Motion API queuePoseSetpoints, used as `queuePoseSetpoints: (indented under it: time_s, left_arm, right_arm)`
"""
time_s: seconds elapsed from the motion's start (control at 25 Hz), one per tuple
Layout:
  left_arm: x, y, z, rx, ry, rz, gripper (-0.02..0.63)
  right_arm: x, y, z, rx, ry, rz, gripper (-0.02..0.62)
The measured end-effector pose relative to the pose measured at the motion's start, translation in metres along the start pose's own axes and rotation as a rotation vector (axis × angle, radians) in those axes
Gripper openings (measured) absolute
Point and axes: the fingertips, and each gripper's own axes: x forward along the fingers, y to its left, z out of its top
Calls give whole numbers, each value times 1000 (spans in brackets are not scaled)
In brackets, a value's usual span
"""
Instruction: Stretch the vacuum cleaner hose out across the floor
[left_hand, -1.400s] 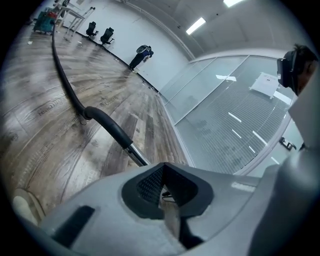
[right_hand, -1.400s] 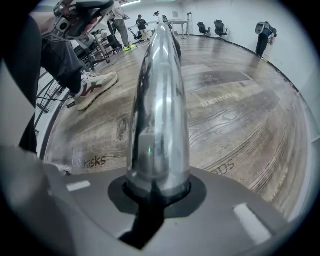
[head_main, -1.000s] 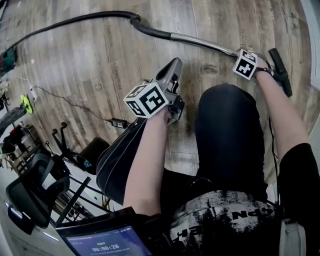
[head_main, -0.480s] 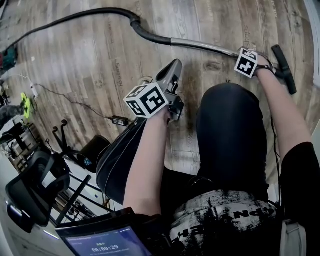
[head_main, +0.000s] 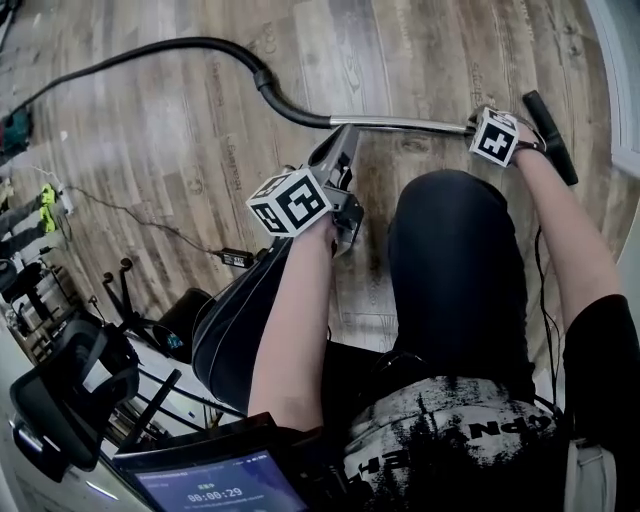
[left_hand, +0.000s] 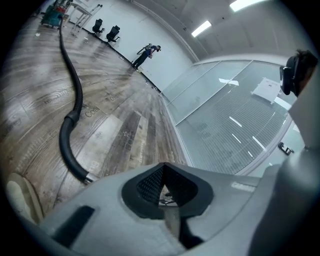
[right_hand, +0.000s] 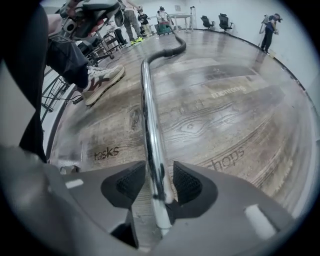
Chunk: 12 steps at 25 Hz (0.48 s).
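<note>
The right gripper (right_hand: 152, 182) points down over the vacuum's chrome tube (right_hand: 149, 115). Its jaws have just been swinging wide, and the tube runs between the pads (right_hand: 131, 181), which sit either side of it without pinching. The tube lies on the wood floor (head_main: 200, 140), joined to the black hose (head_main: 150, 52) that curves away to the left. The left gripper (left_hand: 165, 187) is pressed together with nothing in it.

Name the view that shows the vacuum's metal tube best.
Right gripper view: the metal tube runs close-up and sharp, up to the black hose. Head view shows most of it, but small. Left gripper view shows the hose only; the tube is out of sight.
</note>
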Motion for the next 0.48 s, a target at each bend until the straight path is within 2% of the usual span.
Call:
queuePoseSetpoints:
  time_s: [0.24, 0.32, 0.48]
  left_arm:
    - [20, 2, 6, 43, 35, -16, 0]
    - [28, 2, 15, 67, 40, -33, 0]
    - [45, -2, 44, 126, 71, -61, 0]
  right_arm:
    - [-19, -11, -11, 130, -61, -71, 88]
    - [-26, -15, -6, 175, -89, -96, 7]
    - [-47, -14, 8, 294, -116, -81, 6]
